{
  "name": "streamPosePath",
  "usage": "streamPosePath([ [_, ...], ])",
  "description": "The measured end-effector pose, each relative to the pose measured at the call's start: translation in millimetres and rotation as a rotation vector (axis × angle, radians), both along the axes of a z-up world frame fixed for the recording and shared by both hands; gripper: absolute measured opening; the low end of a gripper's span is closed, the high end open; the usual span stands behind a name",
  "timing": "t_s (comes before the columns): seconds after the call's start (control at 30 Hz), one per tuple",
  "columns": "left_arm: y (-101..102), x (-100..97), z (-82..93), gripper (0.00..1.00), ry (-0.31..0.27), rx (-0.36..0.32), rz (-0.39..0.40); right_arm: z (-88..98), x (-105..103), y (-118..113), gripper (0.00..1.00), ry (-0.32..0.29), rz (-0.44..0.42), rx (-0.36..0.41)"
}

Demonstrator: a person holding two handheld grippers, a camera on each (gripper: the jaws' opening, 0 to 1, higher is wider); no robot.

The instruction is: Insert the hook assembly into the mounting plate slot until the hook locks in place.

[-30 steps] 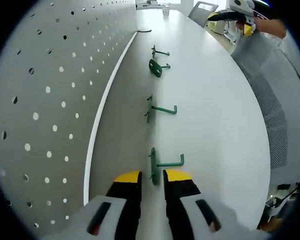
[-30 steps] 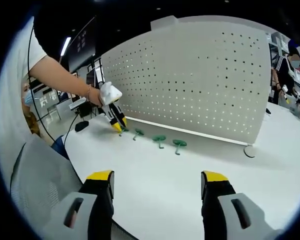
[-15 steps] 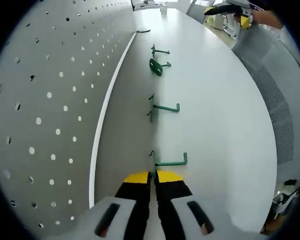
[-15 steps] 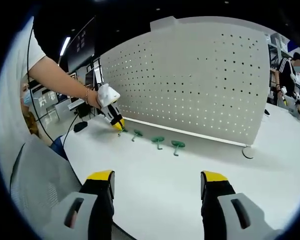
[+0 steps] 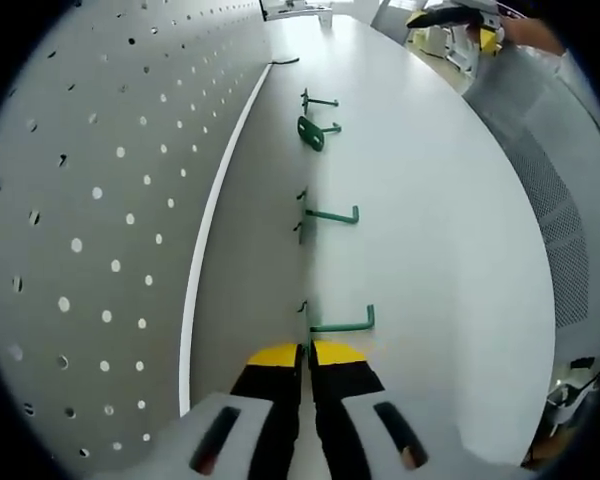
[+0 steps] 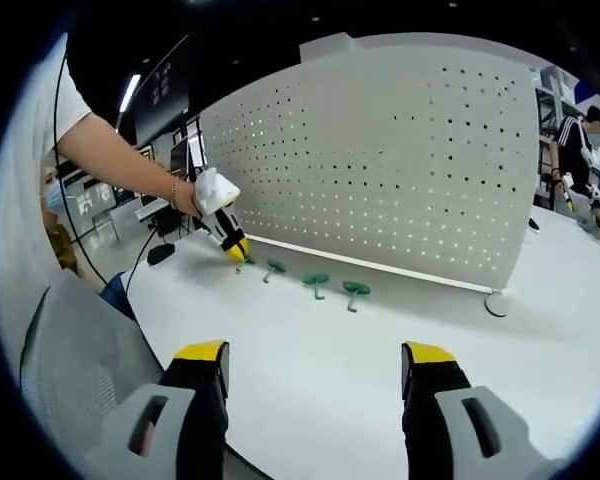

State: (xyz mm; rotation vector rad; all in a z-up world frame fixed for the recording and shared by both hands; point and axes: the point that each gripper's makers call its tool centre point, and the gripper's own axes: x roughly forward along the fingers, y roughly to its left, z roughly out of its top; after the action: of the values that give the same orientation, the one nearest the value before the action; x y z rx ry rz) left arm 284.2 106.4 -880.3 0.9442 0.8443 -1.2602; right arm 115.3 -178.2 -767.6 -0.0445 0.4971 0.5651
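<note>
L gripper (image 5: 307, 352) jaws clamped on nearest green hook (image 5: 335, 322), down on white desk (image 5: 430, 220) beside pegboard (image 5: 100, 180). 3 more hooks (image 5: 325, 215) in row. R gripper (image 6: 315, 365) jaws wide open, holding nothing.

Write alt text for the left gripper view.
The left gripper, jaws closed, grips the nearest green hook on a white table. Three more green hooks lie in a row beyond, beside an upright white pegboard.

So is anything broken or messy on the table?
Nothing stands out. Four green hooks lie in a tidy row on the white table beside the pegboard; the left gripper is shut on the nearest hook.
</note>
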Motion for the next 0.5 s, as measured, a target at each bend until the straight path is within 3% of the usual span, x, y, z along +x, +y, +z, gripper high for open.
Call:
streamPosePath([
  [0.17,0.3,-0.2,0.4,0.03,0.015,-0.017,0.050,-0.2,0.3,0.2,0.67,0.001,0.000,0.004],
  [0.27,-4.5,1.6,5.2,0.03,0.004,-0.072,0.065,0.8,1.0,0.7,0.67,-0.003,0.000,0.006],
  [0.4,-3.5,0.7,7.7,0.03,-0.010,-0.077,0.063,3.6,2.6,2.2,0.67,-0.009,-0.001,0.011],
  [0.5,-4.3,3.2,12.0,0.03,-0.015,-0.117,0.098,3.8,3.7,2.0,0.67,-0.012,0.000,0.012],
])
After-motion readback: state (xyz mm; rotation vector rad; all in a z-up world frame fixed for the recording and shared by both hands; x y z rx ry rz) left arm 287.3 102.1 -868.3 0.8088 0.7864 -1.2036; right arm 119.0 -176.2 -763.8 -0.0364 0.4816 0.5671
